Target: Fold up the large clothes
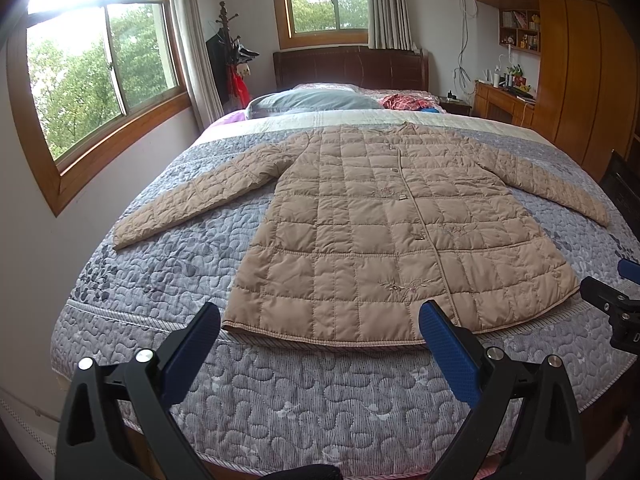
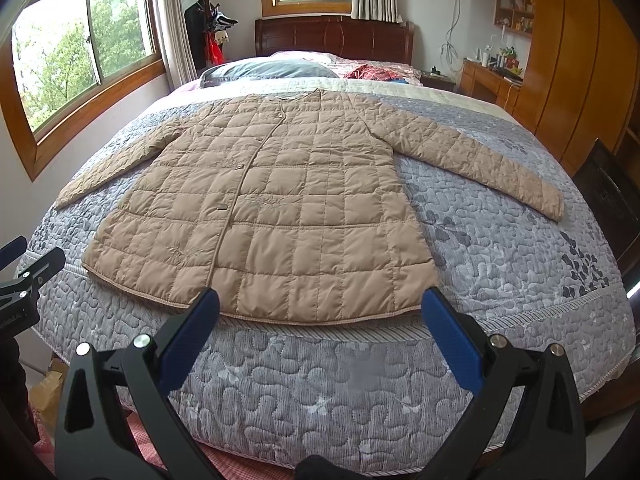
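A tan quilted coat [image 1: 380, 228] lies flat and buttoned on the grey quilted bed cover [image 1: 180, 264], both sleeves spread outward, hem toward me. It also shows in the right wrist view [image 2: 272, 216]. My left gripper [image 1: 320, 316] is open and empty, held in front of the hem near the foot of the bed. My right gripper [image 2: 320, 304] is open and empty, also just short of the hem, to the right of the left one. Each gripper shows at the edge of the other's view.
A grey pillow [image 1: 312, 102] and a red checked cloth [image 1: 408, 102] lie near the dark headboard [image 1: 352, 66]. Windows and a wall stand to the left, a coat rack [image 1: 230, 52] in the corner, wooden wardrobes [image 1: 580, 80] and a desk to the right.
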